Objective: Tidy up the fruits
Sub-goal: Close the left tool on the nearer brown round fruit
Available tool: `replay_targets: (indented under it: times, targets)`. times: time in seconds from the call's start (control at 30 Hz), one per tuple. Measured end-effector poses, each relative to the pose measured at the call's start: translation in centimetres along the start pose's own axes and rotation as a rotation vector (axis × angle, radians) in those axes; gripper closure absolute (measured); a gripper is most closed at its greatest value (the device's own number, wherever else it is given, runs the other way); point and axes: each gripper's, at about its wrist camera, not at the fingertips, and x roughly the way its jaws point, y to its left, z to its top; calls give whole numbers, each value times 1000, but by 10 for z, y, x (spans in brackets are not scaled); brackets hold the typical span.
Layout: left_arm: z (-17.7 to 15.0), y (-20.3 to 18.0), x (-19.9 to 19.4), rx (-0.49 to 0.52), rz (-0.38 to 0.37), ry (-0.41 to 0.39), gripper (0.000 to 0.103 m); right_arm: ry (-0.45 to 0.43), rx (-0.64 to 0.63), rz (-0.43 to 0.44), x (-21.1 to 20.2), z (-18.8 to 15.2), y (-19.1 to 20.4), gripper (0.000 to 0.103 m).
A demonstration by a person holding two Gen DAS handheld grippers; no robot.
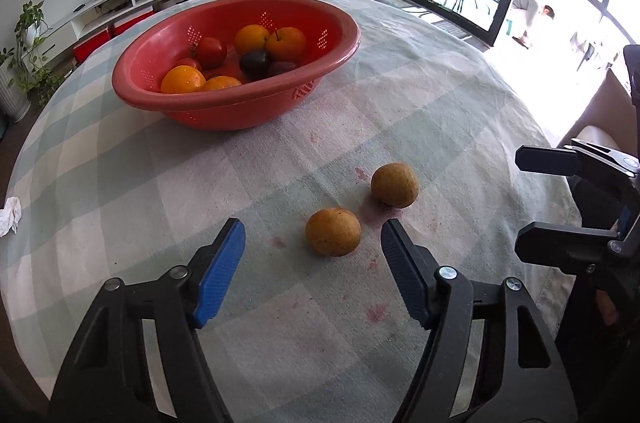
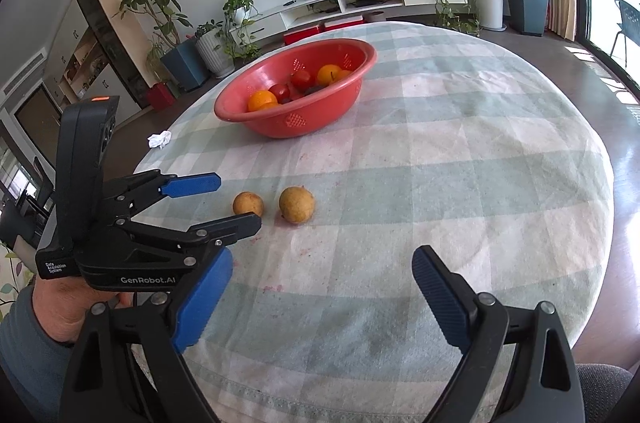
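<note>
Two brownish-yellow round fruits lie on the checked tablecloth, the nearer fruit (image 1: 333, 232) (image 2: 248, 204) and the farther fruit (image 1: 394, 185) (image 2: 297, 205). A red perforated basket (image 1: 348, 43) (image 2: 372, 57) further back holds oranges, tomatoes and dark plums. My left gripper (image 1: 313, 223) (image 2: 238, 201) is open, its blue pads on either side of the nearer fruit and just short of it, not touching. My right gripper (image 2: 322, 255) (image 1: 518, 201) hangs open over the cloth on the near side, nothing between its fingers.
A crumpled white tissue (image 1: 10, 215) (image 2: 160, 139) lies near the table's left edge. A person's hand (image 2: 68, 303) holds the left gripper. The round table's rim (image 2: 600, 223) curves away on the right. Pink stains mark the cloth.
</note>
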Motion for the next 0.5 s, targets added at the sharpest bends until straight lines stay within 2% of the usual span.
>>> replay_targets:
  times: [0.2, 0.47, 0.5]
  targets:
    - [-2, -2, 7, 13, 2, 16, 57, 0, -9, -1, 3, 1, 0, 12]
    - [-2, -6, 7, 33, 1, 16, 62, 7, -19, 1, 4, -1, 1, 16]
    - [-2, -8, 7, 40, 5, 17, 69, 9, -20, 1, 5, -1, 2, 17]
